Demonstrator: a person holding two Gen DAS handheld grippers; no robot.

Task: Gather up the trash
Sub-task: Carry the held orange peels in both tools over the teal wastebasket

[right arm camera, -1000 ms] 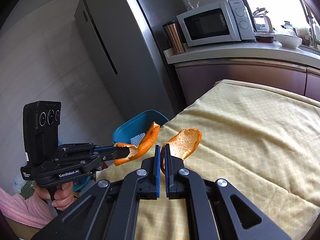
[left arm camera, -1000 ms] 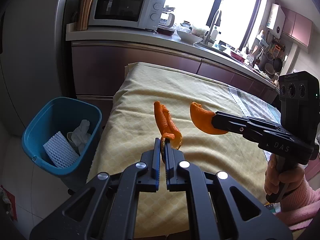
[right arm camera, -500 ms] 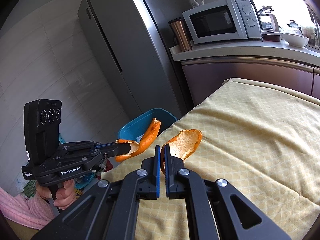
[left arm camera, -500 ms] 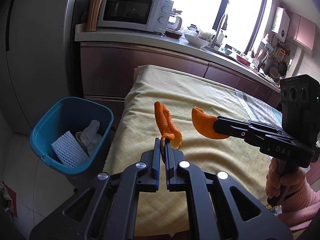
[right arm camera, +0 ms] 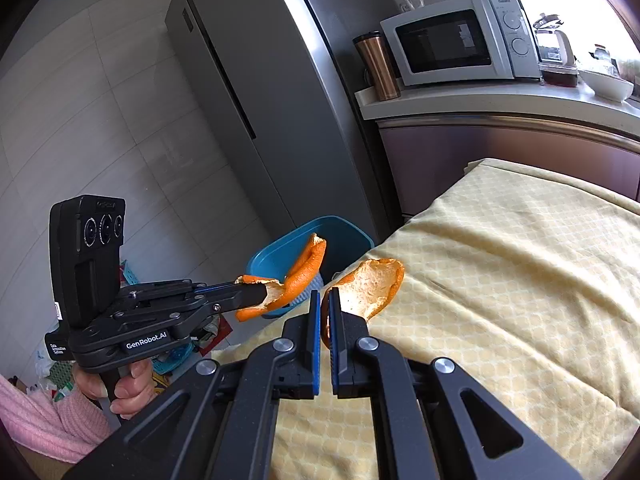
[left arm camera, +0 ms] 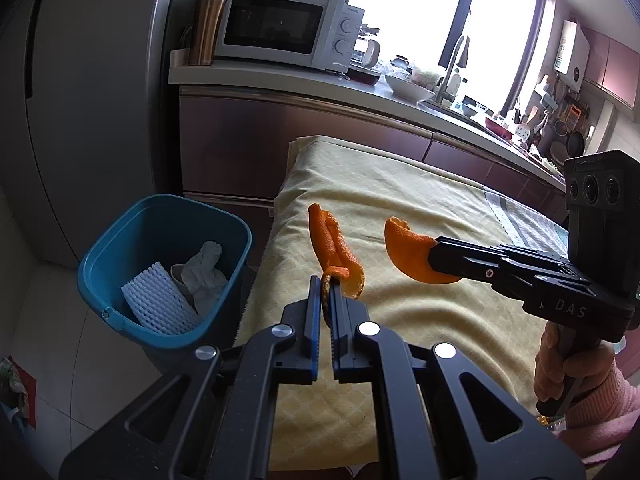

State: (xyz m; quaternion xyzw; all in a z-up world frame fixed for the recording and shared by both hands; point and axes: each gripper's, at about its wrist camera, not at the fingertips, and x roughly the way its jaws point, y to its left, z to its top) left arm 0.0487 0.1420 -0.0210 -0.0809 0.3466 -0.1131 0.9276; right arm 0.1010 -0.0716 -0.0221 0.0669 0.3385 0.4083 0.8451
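Observation:
My left gripper [left arm camera: 326, 286] is shut on a long curled strip of orange peel [left arm camera: 330, 246] and holds it above the left edge of the yellow-clothed table [left arm camera: 420, 320]. It also shows in the right wrist view [right arm camera: 260, 294] with its peel [right arm camera: 298, 276]. My right gripper [right arm camera: 330, 300] is shut on a cupped piece of orange peel [right arm camera: 372, 286], held above the table; it also shows in the left wrist view [left arm camera: 434, 256] with its peel [left arm camera: 408, 256]. A blue trash bin [left arm camera: 120, 280] stands on the floor left of the table, below and left of both grippers.
The bin holds white foam netting [left arm camera: 154, 300] and crumpled paper [left arm camera: 204, 268]. A grey fridge [right arm camera: 248, 112] stands behind the bin. A counter with a microwave [left arm camera: 280, 32] and a copper tumbler [left arm camera: 206, 28] runs behind the table.
Both grippers have shifted left toward the bin with their peels; the bin now sits nearer the middle of the left wrist view. Both grips are unchanged.

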